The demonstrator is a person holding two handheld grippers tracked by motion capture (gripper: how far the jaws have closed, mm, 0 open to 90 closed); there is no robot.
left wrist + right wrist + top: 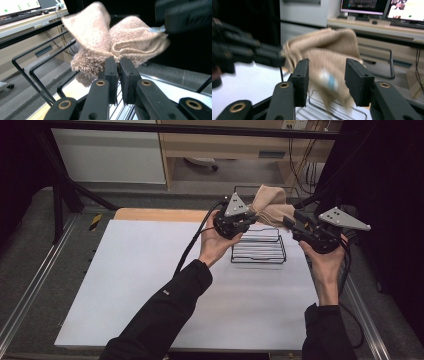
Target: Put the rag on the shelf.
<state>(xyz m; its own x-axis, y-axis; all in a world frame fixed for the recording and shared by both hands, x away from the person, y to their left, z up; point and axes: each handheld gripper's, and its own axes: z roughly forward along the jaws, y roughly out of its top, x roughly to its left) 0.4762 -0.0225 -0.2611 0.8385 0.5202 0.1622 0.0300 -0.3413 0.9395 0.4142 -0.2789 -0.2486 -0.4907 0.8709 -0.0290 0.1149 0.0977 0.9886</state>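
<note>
Up at roughly one o'clock over the white table (150, 285), the beige towel (270, 202) hangs above the black wire rack (258, 251); the left gripper (118, 65) has its jaws pinched tight on the towel's gathered edge; the right gripper (327, 80) stands wide apart, nothing clamped, the towel between and beyond its jaws.

No text, brand, number or sign can be read. The towel (329, 67) carries a small white and blue tag (329, 79), too blurred to read in the right gripper view. The monitors (384, 8) behind show lines and coloured marks that are too small to make out. A small pale mark on the left sleeve (165, 292) is also illegible.
</note>
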